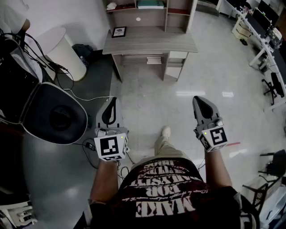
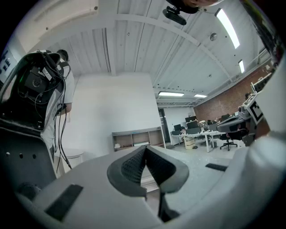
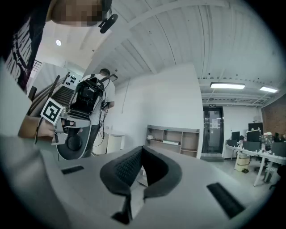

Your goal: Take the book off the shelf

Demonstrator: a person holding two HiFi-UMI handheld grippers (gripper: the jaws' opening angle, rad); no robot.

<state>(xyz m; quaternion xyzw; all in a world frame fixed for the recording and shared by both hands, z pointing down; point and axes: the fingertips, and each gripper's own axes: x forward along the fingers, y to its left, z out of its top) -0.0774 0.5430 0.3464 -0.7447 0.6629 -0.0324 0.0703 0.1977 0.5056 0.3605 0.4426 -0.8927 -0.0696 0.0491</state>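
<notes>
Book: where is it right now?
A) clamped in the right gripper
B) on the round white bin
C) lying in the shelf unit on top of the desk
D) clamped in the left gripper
C: the book lies flat in the shelf unit on the desk, while the left gripper and the right gripper are both shut on nothing, well short of it.

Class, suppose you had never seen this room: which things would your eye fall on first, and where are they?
Nearest the viewer, the left gripper and right gripper stand out, both shut and empty, held side by side over the floor. Straight ahead of them stands a grey desk with a shelf on top, where a teal book lies flat.
</notes>
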